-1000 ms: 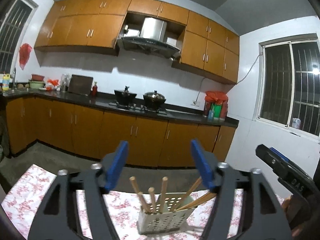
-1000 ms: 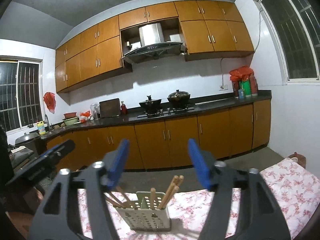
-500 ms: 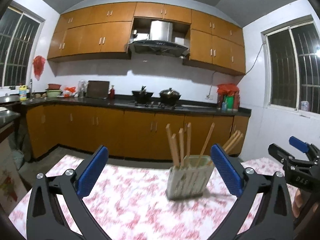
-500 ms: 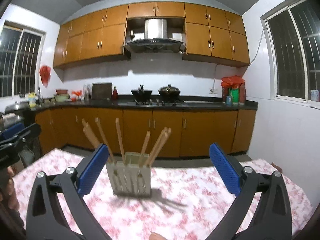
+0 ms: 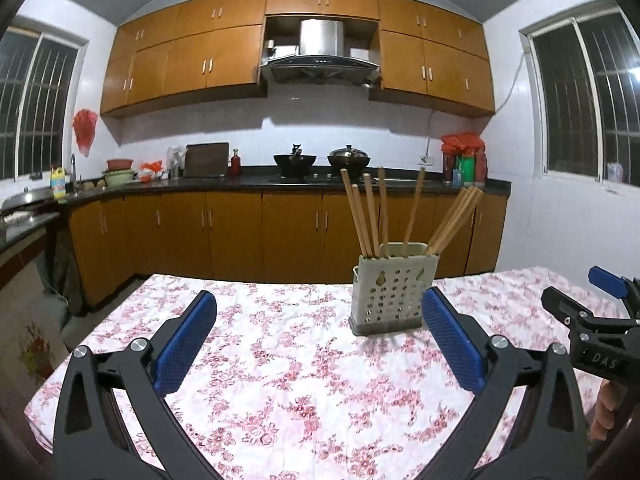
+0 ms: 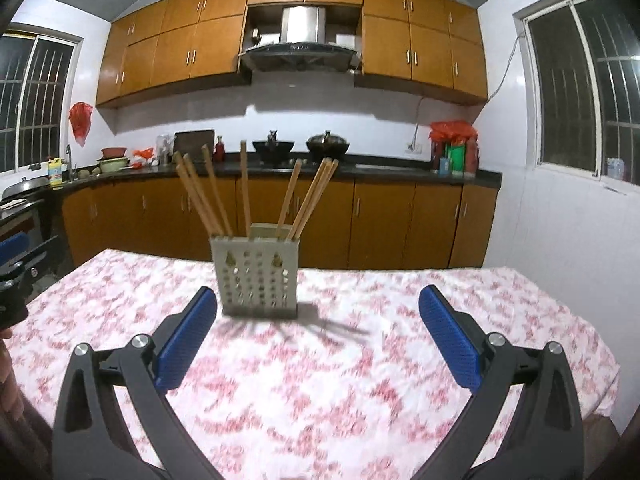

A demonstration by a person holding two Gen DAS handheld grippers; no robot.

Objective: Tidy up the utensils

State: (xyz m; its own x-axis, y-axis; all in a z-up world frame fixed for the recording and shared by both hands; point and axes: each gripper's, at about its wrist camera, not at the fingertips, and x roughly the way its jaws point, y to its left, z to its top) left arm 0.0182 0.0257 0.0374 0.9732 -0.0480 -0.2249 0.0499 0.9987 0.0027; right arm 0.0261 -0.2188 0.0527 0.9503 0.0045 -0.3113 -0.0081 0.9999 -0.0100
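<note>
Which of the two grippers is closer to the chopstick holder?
Roughly equal, perhaps the left. The chopstick holder stands by the left gripper's right fingertip, and by the right gripper's left fingertip. Neither touches it.

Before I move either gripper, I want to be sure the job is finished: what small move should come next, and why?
Probably none beyond keeping both grippers back. The chopsticks all stand in the holder, which sits upright on the tablecloth, and no loose utensil shows on it. The left gripper and right gripper are open and empty, short of the holder.
</note>
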